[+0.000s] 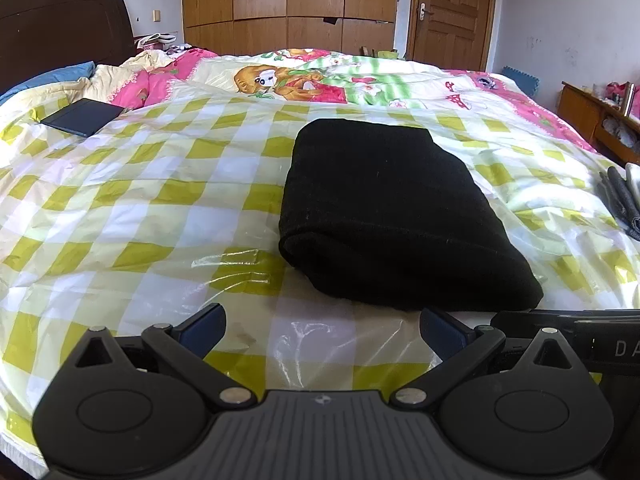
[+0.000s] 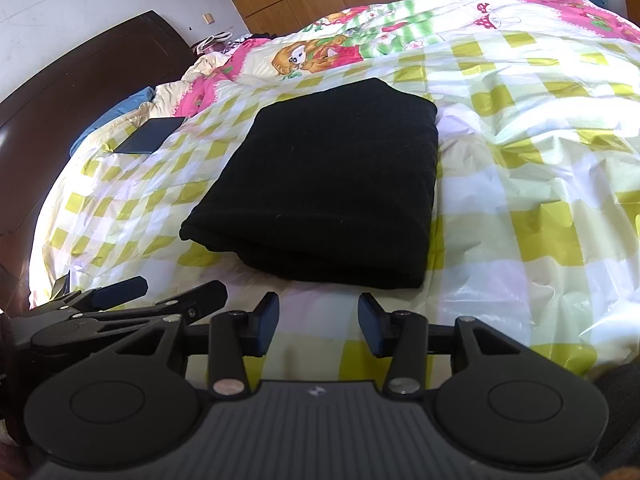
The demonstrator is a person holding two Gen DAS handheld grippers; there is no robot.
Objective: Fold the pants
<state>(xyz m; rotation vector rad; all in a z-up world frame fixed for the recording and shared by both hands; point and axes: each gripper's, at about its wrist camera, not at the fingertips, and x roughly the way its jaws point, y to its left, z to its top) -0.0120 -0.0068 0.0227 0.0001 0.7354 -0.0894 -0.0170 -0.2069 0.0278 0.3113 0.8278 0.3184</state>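
The black pants (image 1: 392, 216) lie folded into a thick rectangle on the yellow-and-white checked bed cover (image 1: 140, 208). They also show in the right wrist view (image 2: 328, 184). My left gripper (image 1: 322, 330) is open and empty, just in front of the near edge of the pants, to their left. My right gripper (image 2: 318, 322) is open and empty, a little short of the near edge of the pants. The left gripper (image 2: 158, 290) shows at the left of the right wrist view, and part of the right gripper's body (image 1: 568, 320) shows at the right of the left wrist view.
A dark flat case (image 1: 82, 117) lies on the cover at the far left. A pink cartoon quilt (image 1: 304, 76) and a blue pillow (image 1: 48, 76) lie beyond. Grey gloves (image 1: 622, 200) lie at the bed's right edge. A dark headboard (image 1: 60, 28), wardrobe and door stand behind.
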